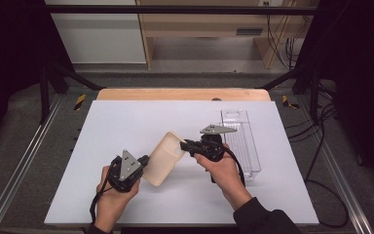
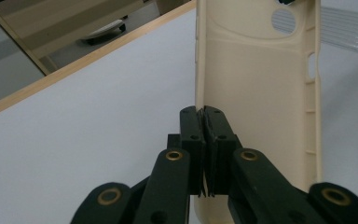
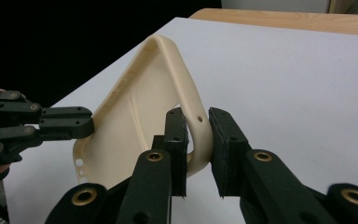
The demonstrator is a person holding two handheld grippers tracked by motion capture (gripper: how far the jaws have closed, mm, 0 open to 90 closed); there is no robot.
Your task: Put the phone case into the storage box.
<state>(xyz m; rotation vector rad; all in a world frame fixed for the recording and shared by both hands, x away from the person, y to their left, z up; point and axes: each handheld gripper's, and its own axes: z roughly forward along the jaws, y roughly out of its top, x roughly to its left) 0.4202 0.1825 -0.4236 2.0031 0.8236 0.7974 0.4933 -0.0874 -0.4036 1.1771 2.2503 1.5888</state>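
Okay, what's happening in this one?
A person holds a cream phone case above the white table between two handheld grippers. The left gripper is clamped on one edge of the case, and the right gripper pinches its rim at a corner. A clear plastic box lies on the table to the right.

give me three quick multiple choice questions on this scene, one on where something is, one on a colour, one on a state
1. Where does the clear plastic box lie?
A. right part of the table
B. left edge
C. on the floor

2. What colour is the phone case?
A. blue
B. cream
C. black

3. How is the phone case held?
A. lying flat, untouched
B. by one gripper
C. by both grippers

Answers:
1. A, the high view shows it beside the right gripper.
2. B, cream in every view.
3. C, the left gripper pinches one edge and the right gripper another.
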